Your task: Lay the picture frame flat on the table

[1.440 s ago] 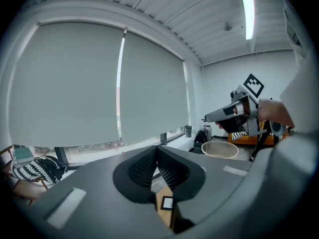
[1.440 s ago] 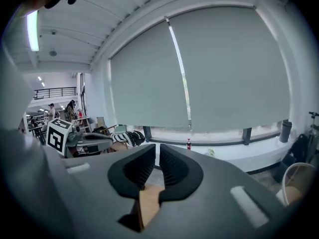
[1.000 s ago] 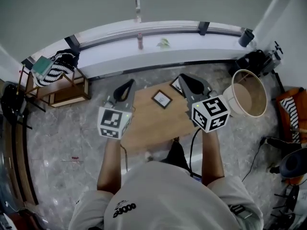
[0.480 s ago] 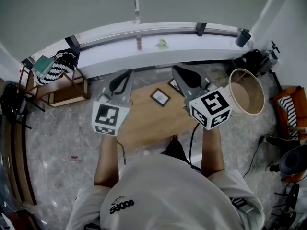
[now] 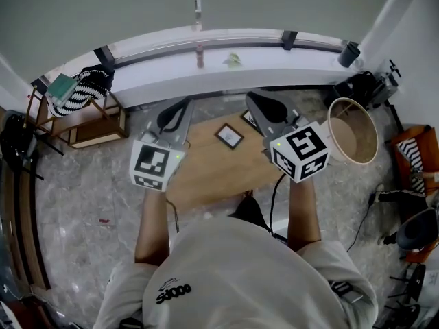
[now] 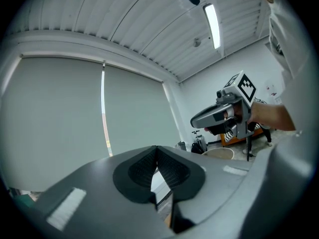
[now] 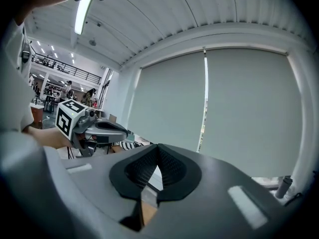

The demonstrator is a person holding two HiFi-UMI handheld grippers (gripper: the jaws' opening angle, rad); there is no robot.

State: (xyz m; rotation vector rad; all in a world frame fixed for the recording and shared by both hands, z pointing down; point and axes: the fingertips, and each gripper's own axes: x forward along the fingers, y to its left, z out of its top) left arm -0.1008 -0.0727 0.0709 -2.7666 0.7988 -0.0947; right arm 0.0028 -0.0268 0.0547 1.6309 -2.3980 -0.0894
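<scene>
In the head view a small dark picture frame [image 5: 229,136] rests on the wooden table [image 5: 206,173]; whether it lies flat or leans I cannot tell. A second frame [image 5: 249,120] peeks out beside my right gripper and is partly hidden by it. Both grippers hover above the table's far half, pointing away from me. My left gripper [image 5: 180,108] is left of the frames and my right gripper [image 5: 256,100] is over the second one. Each gripper view shows the pads meeting with nothing between them: left gripper [image 6: 157,148], right gripper [image 7: 158,146].
A round light-coloured tub [image 5: 354,133] stands on the floor to the right of the table. A low wooden shelf [image 5: 81,130] holding a striped item [image 5: 84,89] is at the left. A white window sill [image 5: 226,60] with a small bottle [image 5: 199,55] runs along the back.
Both grippers rose and shifted toward the table's far side, mostly in the earlier half second. They have held nearly still since. The frames on the table have not moved.
</scene>
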